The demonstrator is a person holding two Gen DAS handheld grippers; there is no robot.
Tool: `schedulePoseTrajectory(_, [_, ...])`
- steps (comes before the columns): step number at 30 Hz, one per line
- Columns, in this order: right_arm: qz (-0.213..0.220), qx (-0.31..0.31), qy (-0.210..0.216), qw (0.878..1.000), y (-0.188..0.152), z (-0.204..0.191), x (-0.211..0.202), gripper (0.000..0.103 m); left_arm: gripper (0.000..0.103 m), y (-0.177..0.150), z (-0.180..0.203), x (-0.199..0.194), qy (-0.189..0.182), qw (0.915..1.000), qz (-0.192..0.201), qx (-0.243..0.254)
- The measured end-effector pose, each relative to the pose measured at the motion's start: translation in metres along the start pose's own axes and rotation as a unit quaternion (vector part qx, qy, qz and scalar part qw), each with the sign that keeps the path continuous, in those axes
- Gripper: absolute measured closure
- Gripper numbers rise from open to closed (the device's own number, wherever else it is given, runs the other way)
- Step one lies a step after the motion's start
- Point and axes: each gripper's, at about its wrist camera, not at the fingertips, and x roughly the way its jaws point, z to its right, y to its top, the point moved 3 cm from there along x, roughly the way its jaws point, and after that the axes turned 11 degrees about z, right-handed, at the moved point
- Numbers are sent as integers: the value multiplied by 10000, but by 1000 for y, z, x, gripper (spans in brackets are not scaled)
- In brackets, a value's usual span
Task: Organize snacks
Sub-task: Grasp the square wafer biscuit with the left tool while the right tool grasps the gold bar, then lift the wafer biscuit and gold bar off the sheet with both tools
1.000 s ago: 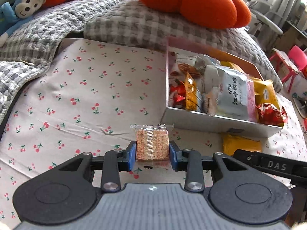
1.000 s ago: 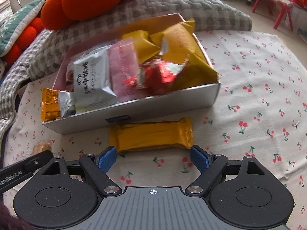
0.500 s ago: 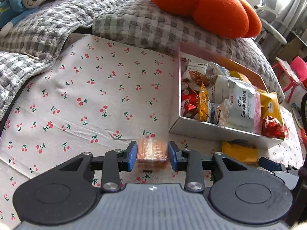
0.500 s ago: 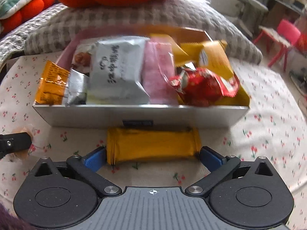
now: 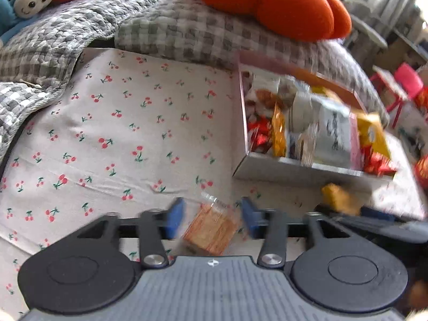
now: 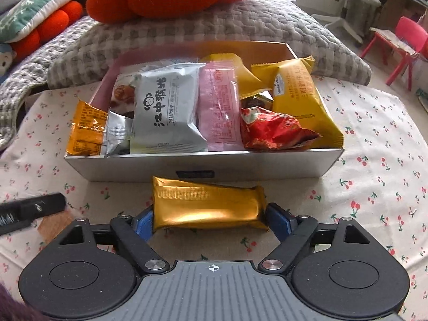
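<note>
A clear-wrapped cracker pack (image 5: 211, 230) lies tilted on the cherry-print sheet between the jaws of my left gripper (image 5: 211, 220). Those jaws are opening and the blue pads (image 5: 175, 220) stand apart from the pack. A gold snack bar (image 6: 208, 206) lies crosswise just in front of the silver box (image 6: 203, 165), which is packed with several snack packets. My right gripper (image 6: 211, 222) is closing on the bar, and its pads (image 6: 279, 219) touch both ends. The left view is blurred; the box (image 5: 294, 169) is at its right.
A grey checked quilt (image 6: 165, 32) and an orange plush (image 5: 270, 2) lie behind the box. A monkey toy (image 5: 26, 0) sits at the far left. A red child's chair (image 6: 406, 45) and an office chair stand off the bed to the right. Cherry sheet (image 5: 120, 133) spreads left.
My left jaws spread and let go of the cracker pack, which now lies tilted on the sheet. My right jaws closed in until the pads met the ends of the gold bar.
</note>
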Motion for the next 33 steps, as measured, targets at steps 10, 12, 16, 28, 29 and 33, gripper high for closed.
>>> schedulePoseTrajectory(10, [-148, 563, 498, 9971, -1, 19, -19, 26, 38, -22, 24, 16, 161, 9911, -96, 1316])
schedulePoseTrajectory(12, [-194, 669, 601, 9958, -2, 22, -20, 33, 61, -22, 28, 13, 84, 9889, -1, 1485])
schedulePoseTrajectory(16, [-263, 857, 652, 9938, -2, 30, -21, 40, 71, -19, 32, 9, -2, 9891, -6, 1471])
schedulePoseTrajectory(28, [-294, 1208, 890, 9882, -2, 43, -33, 57, 71, -18, 50, -9, -378, 9895, 138, 1385])
schedulePoseTrajectory(29, [-293, 1286, 917, 9870, -2, 46, -35, 57, 71, -18, 51, -10, -407, 9895, 148, 1382])
schedulePoseTrajectory(33, [-375, 1942, 961, 9755, -4, 62, -33, 57, 71, -17, 55, -11, -482, 9898, 156, 1333])
